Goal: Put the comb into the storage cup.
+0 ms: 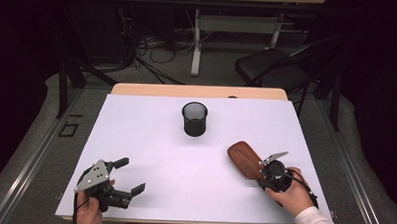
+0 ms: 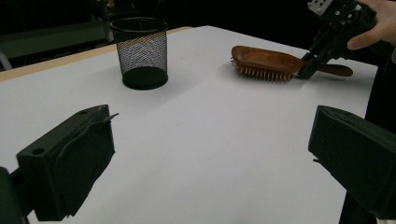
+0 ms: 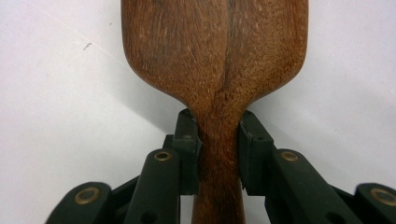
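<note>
Jaws of the right gripper (image 3: 219, 154) clench the brush (image 3: 215, 60) at its neck; lift level, left gripper (image 1: 126, 177) idle, released.

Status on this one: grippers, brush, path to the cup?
Right gripper shut on hairbrush handle. Left gripper open, idle. Path to mesh cup clear.

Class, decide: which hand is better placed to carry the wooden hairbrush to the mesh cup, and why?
Right. The right gripper is shut on the hairbrush handle; the left gripper is open, far from the mesh cup.
</note>
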### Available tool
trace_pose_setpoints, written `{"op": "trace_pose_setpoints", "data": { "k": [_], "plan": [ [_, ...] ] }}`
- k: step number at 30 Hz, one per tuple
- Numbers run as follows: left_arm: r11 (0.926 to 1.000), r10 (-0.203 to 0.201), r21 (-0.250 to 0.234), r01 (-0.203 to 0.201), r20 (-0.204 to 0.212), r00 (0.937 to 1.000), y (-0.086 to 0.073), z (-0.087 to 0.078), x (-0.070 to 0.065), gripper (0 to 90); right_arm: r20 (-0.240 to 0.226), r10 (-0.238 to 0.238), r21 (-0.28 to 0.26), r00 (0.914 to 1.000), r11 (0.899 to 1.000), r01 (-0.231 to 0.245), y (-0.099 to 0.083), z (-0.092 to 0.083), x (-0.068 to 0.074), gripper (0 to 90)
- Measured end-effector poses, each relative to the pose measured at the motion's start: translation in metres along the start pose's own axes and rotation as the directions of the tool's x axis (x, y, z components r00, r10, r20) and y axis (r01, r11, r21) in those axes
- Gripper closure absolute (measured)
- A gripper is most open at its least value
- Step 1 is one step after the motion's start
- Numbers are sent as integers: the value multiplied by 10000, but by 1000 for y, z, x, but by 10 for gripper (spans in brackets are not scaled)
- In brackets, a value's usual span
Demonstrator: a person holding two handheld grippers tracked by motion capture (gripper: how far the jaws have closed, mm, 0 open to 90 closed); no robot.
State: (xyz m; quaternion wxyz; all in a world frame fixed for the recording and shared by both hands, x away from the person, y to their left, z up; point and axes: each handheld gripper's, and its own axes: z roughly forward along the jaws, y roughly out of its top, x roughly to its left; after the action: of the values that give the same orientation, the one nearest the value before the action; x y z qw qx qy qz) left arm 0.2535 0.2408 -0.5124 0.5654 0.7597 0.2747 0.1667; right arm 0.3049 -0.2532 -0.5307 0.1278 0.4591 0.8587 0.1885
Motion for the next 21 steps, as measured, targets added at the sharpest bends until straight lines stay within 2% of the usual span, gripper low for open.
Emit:
{"op": "trace_pose_setpoints", "data": {
  "k": [1,3,4,9,21],
  "plan": [
    [10000,-1,5,1,-18,10000,0,0,0,3,13,-27,45,10000,10000,27,0,-1,0,723],
    [10000,-10,18,10,-9,10000,0,0,0,3,13,4,-199,10000,9998,-3,-1,0,0,723],
    [10000,-18,25,18,1,10000,0,0,0,3,83,-7,-120,10000,9999,8,-1,-2,0,723],
    [10000,-77,14,77,-1,10000,0,2,0,3,95,-86,-614,9999,9981,92,-2,-6,1,723],
    [9999,-121,-9,121,1,9999,-1,2,0,3,-19,168,-1226,9999,9923,-169,0,-8,5,722]
  ]
}}
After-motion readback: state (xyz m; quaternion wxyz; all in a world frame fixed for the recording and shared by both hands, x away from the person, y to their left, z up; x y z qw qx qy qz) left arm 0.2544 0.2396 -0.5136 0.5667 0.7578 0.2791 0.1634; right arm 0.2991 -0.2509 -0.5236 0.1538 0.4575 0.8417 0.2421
